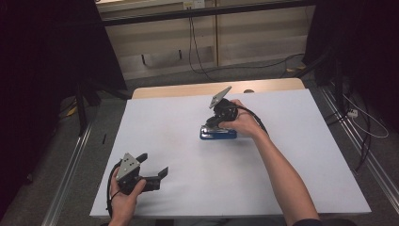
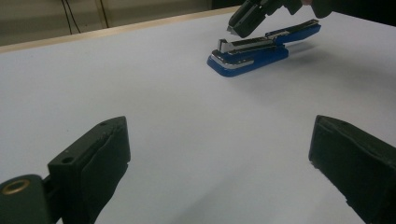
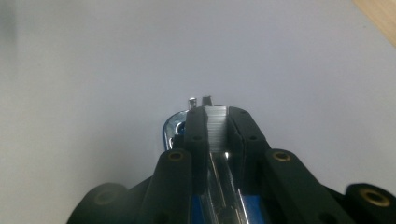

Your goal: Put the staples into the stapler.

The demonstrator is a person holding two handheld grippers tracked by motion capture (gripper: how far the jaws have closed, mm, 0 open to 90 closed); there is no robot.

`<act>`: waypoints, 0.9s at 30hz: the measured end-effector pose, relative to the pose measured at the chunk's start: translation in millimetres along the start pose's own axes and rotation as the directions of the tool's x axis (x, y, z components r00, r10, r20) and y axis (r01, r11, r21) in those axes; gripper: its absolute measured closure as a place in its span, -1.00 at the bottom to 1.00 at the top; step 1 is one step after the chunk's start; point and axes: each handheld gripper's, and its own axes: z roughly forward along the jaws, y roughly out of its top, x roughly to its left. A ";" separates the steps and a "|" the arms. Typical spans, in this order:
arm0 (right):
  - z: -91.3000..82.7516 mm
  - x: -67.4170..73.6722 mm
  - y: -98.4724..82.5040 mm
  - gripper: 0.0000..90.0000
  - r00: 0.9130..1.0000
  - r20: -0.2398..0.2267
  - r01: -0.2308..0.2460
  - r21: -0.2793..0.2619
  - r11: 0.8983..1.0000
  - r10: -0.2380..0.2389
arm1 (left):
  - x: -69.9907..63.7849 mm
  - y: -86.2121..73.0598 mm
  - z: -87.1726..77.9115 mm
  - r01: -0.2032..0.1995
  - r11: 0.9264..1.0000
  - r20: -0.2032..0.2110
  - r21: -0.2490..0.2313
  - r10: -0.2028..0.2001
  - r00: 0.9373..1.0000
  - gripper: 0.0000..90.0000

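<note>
Blue plastic stapler with a chromed metal top rail [image 1: 217, 133] lying flat on the white table sheet [image 1: 291, 155], a little past the middle and right of centre, long side across the table. Seen from the left gripper view [image 2: 252, 51], with its arm lifted off the blue base and hinged at the far end, chrome nose toward the camera.

Right gripper [image 1: 217, 123] tilted down over the stapler, held in the right hand [image 1: 244, 123], with its grey 3-cornered plate [image 1: 220, 97] up and away. In the right gripper view [image 3: 217, 122], 2 black jaws drawn close together, with a strip of silver staples [image 3: 217, 128] lying between them over the stapler's rail; pads hard against the strip on both sides.

Left gripper [image 1: 154, 165] low at the near left corner of the sheet, well apart from the stapler, held in the left hand [image 1: 123, 197]. Jaws spread wide, bare sheet between them.
</note>
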 end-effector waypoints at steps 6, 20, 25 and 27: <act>3.1 0.5 0.7 0.76 1.000 -0.004 0.029 0.013 1.000 -0.028 | 0.3 -0.2 -0.4 0.003 1.000 -0.001 -0.001 -0.003 1.000 -0.88; 5.4 -0.1 0.3 0.76 0.998 -0.008 0.060 0.029 0.998 -0.060 | 0.1 0.0 -0.5 -0.002 1.000 0.003 0.001 0.002 1.000 -0.88; 6.1 -1.3 -0.5 0.76 0.997 -0.015 0.075 0.043 0.996 -0.074 | -0.3 -0.1 -0.2 -0.003 1.000 0.004 0.002 0.003 1.000 -0.88; 5.6 -0.5 0.0 0.76 0.996 0.000 0.087 0.051 0.995 -0.087 | -0.4 0.0 -0.4 -0.004 1.000 0.003 0.003 0.004 1.000 -0.88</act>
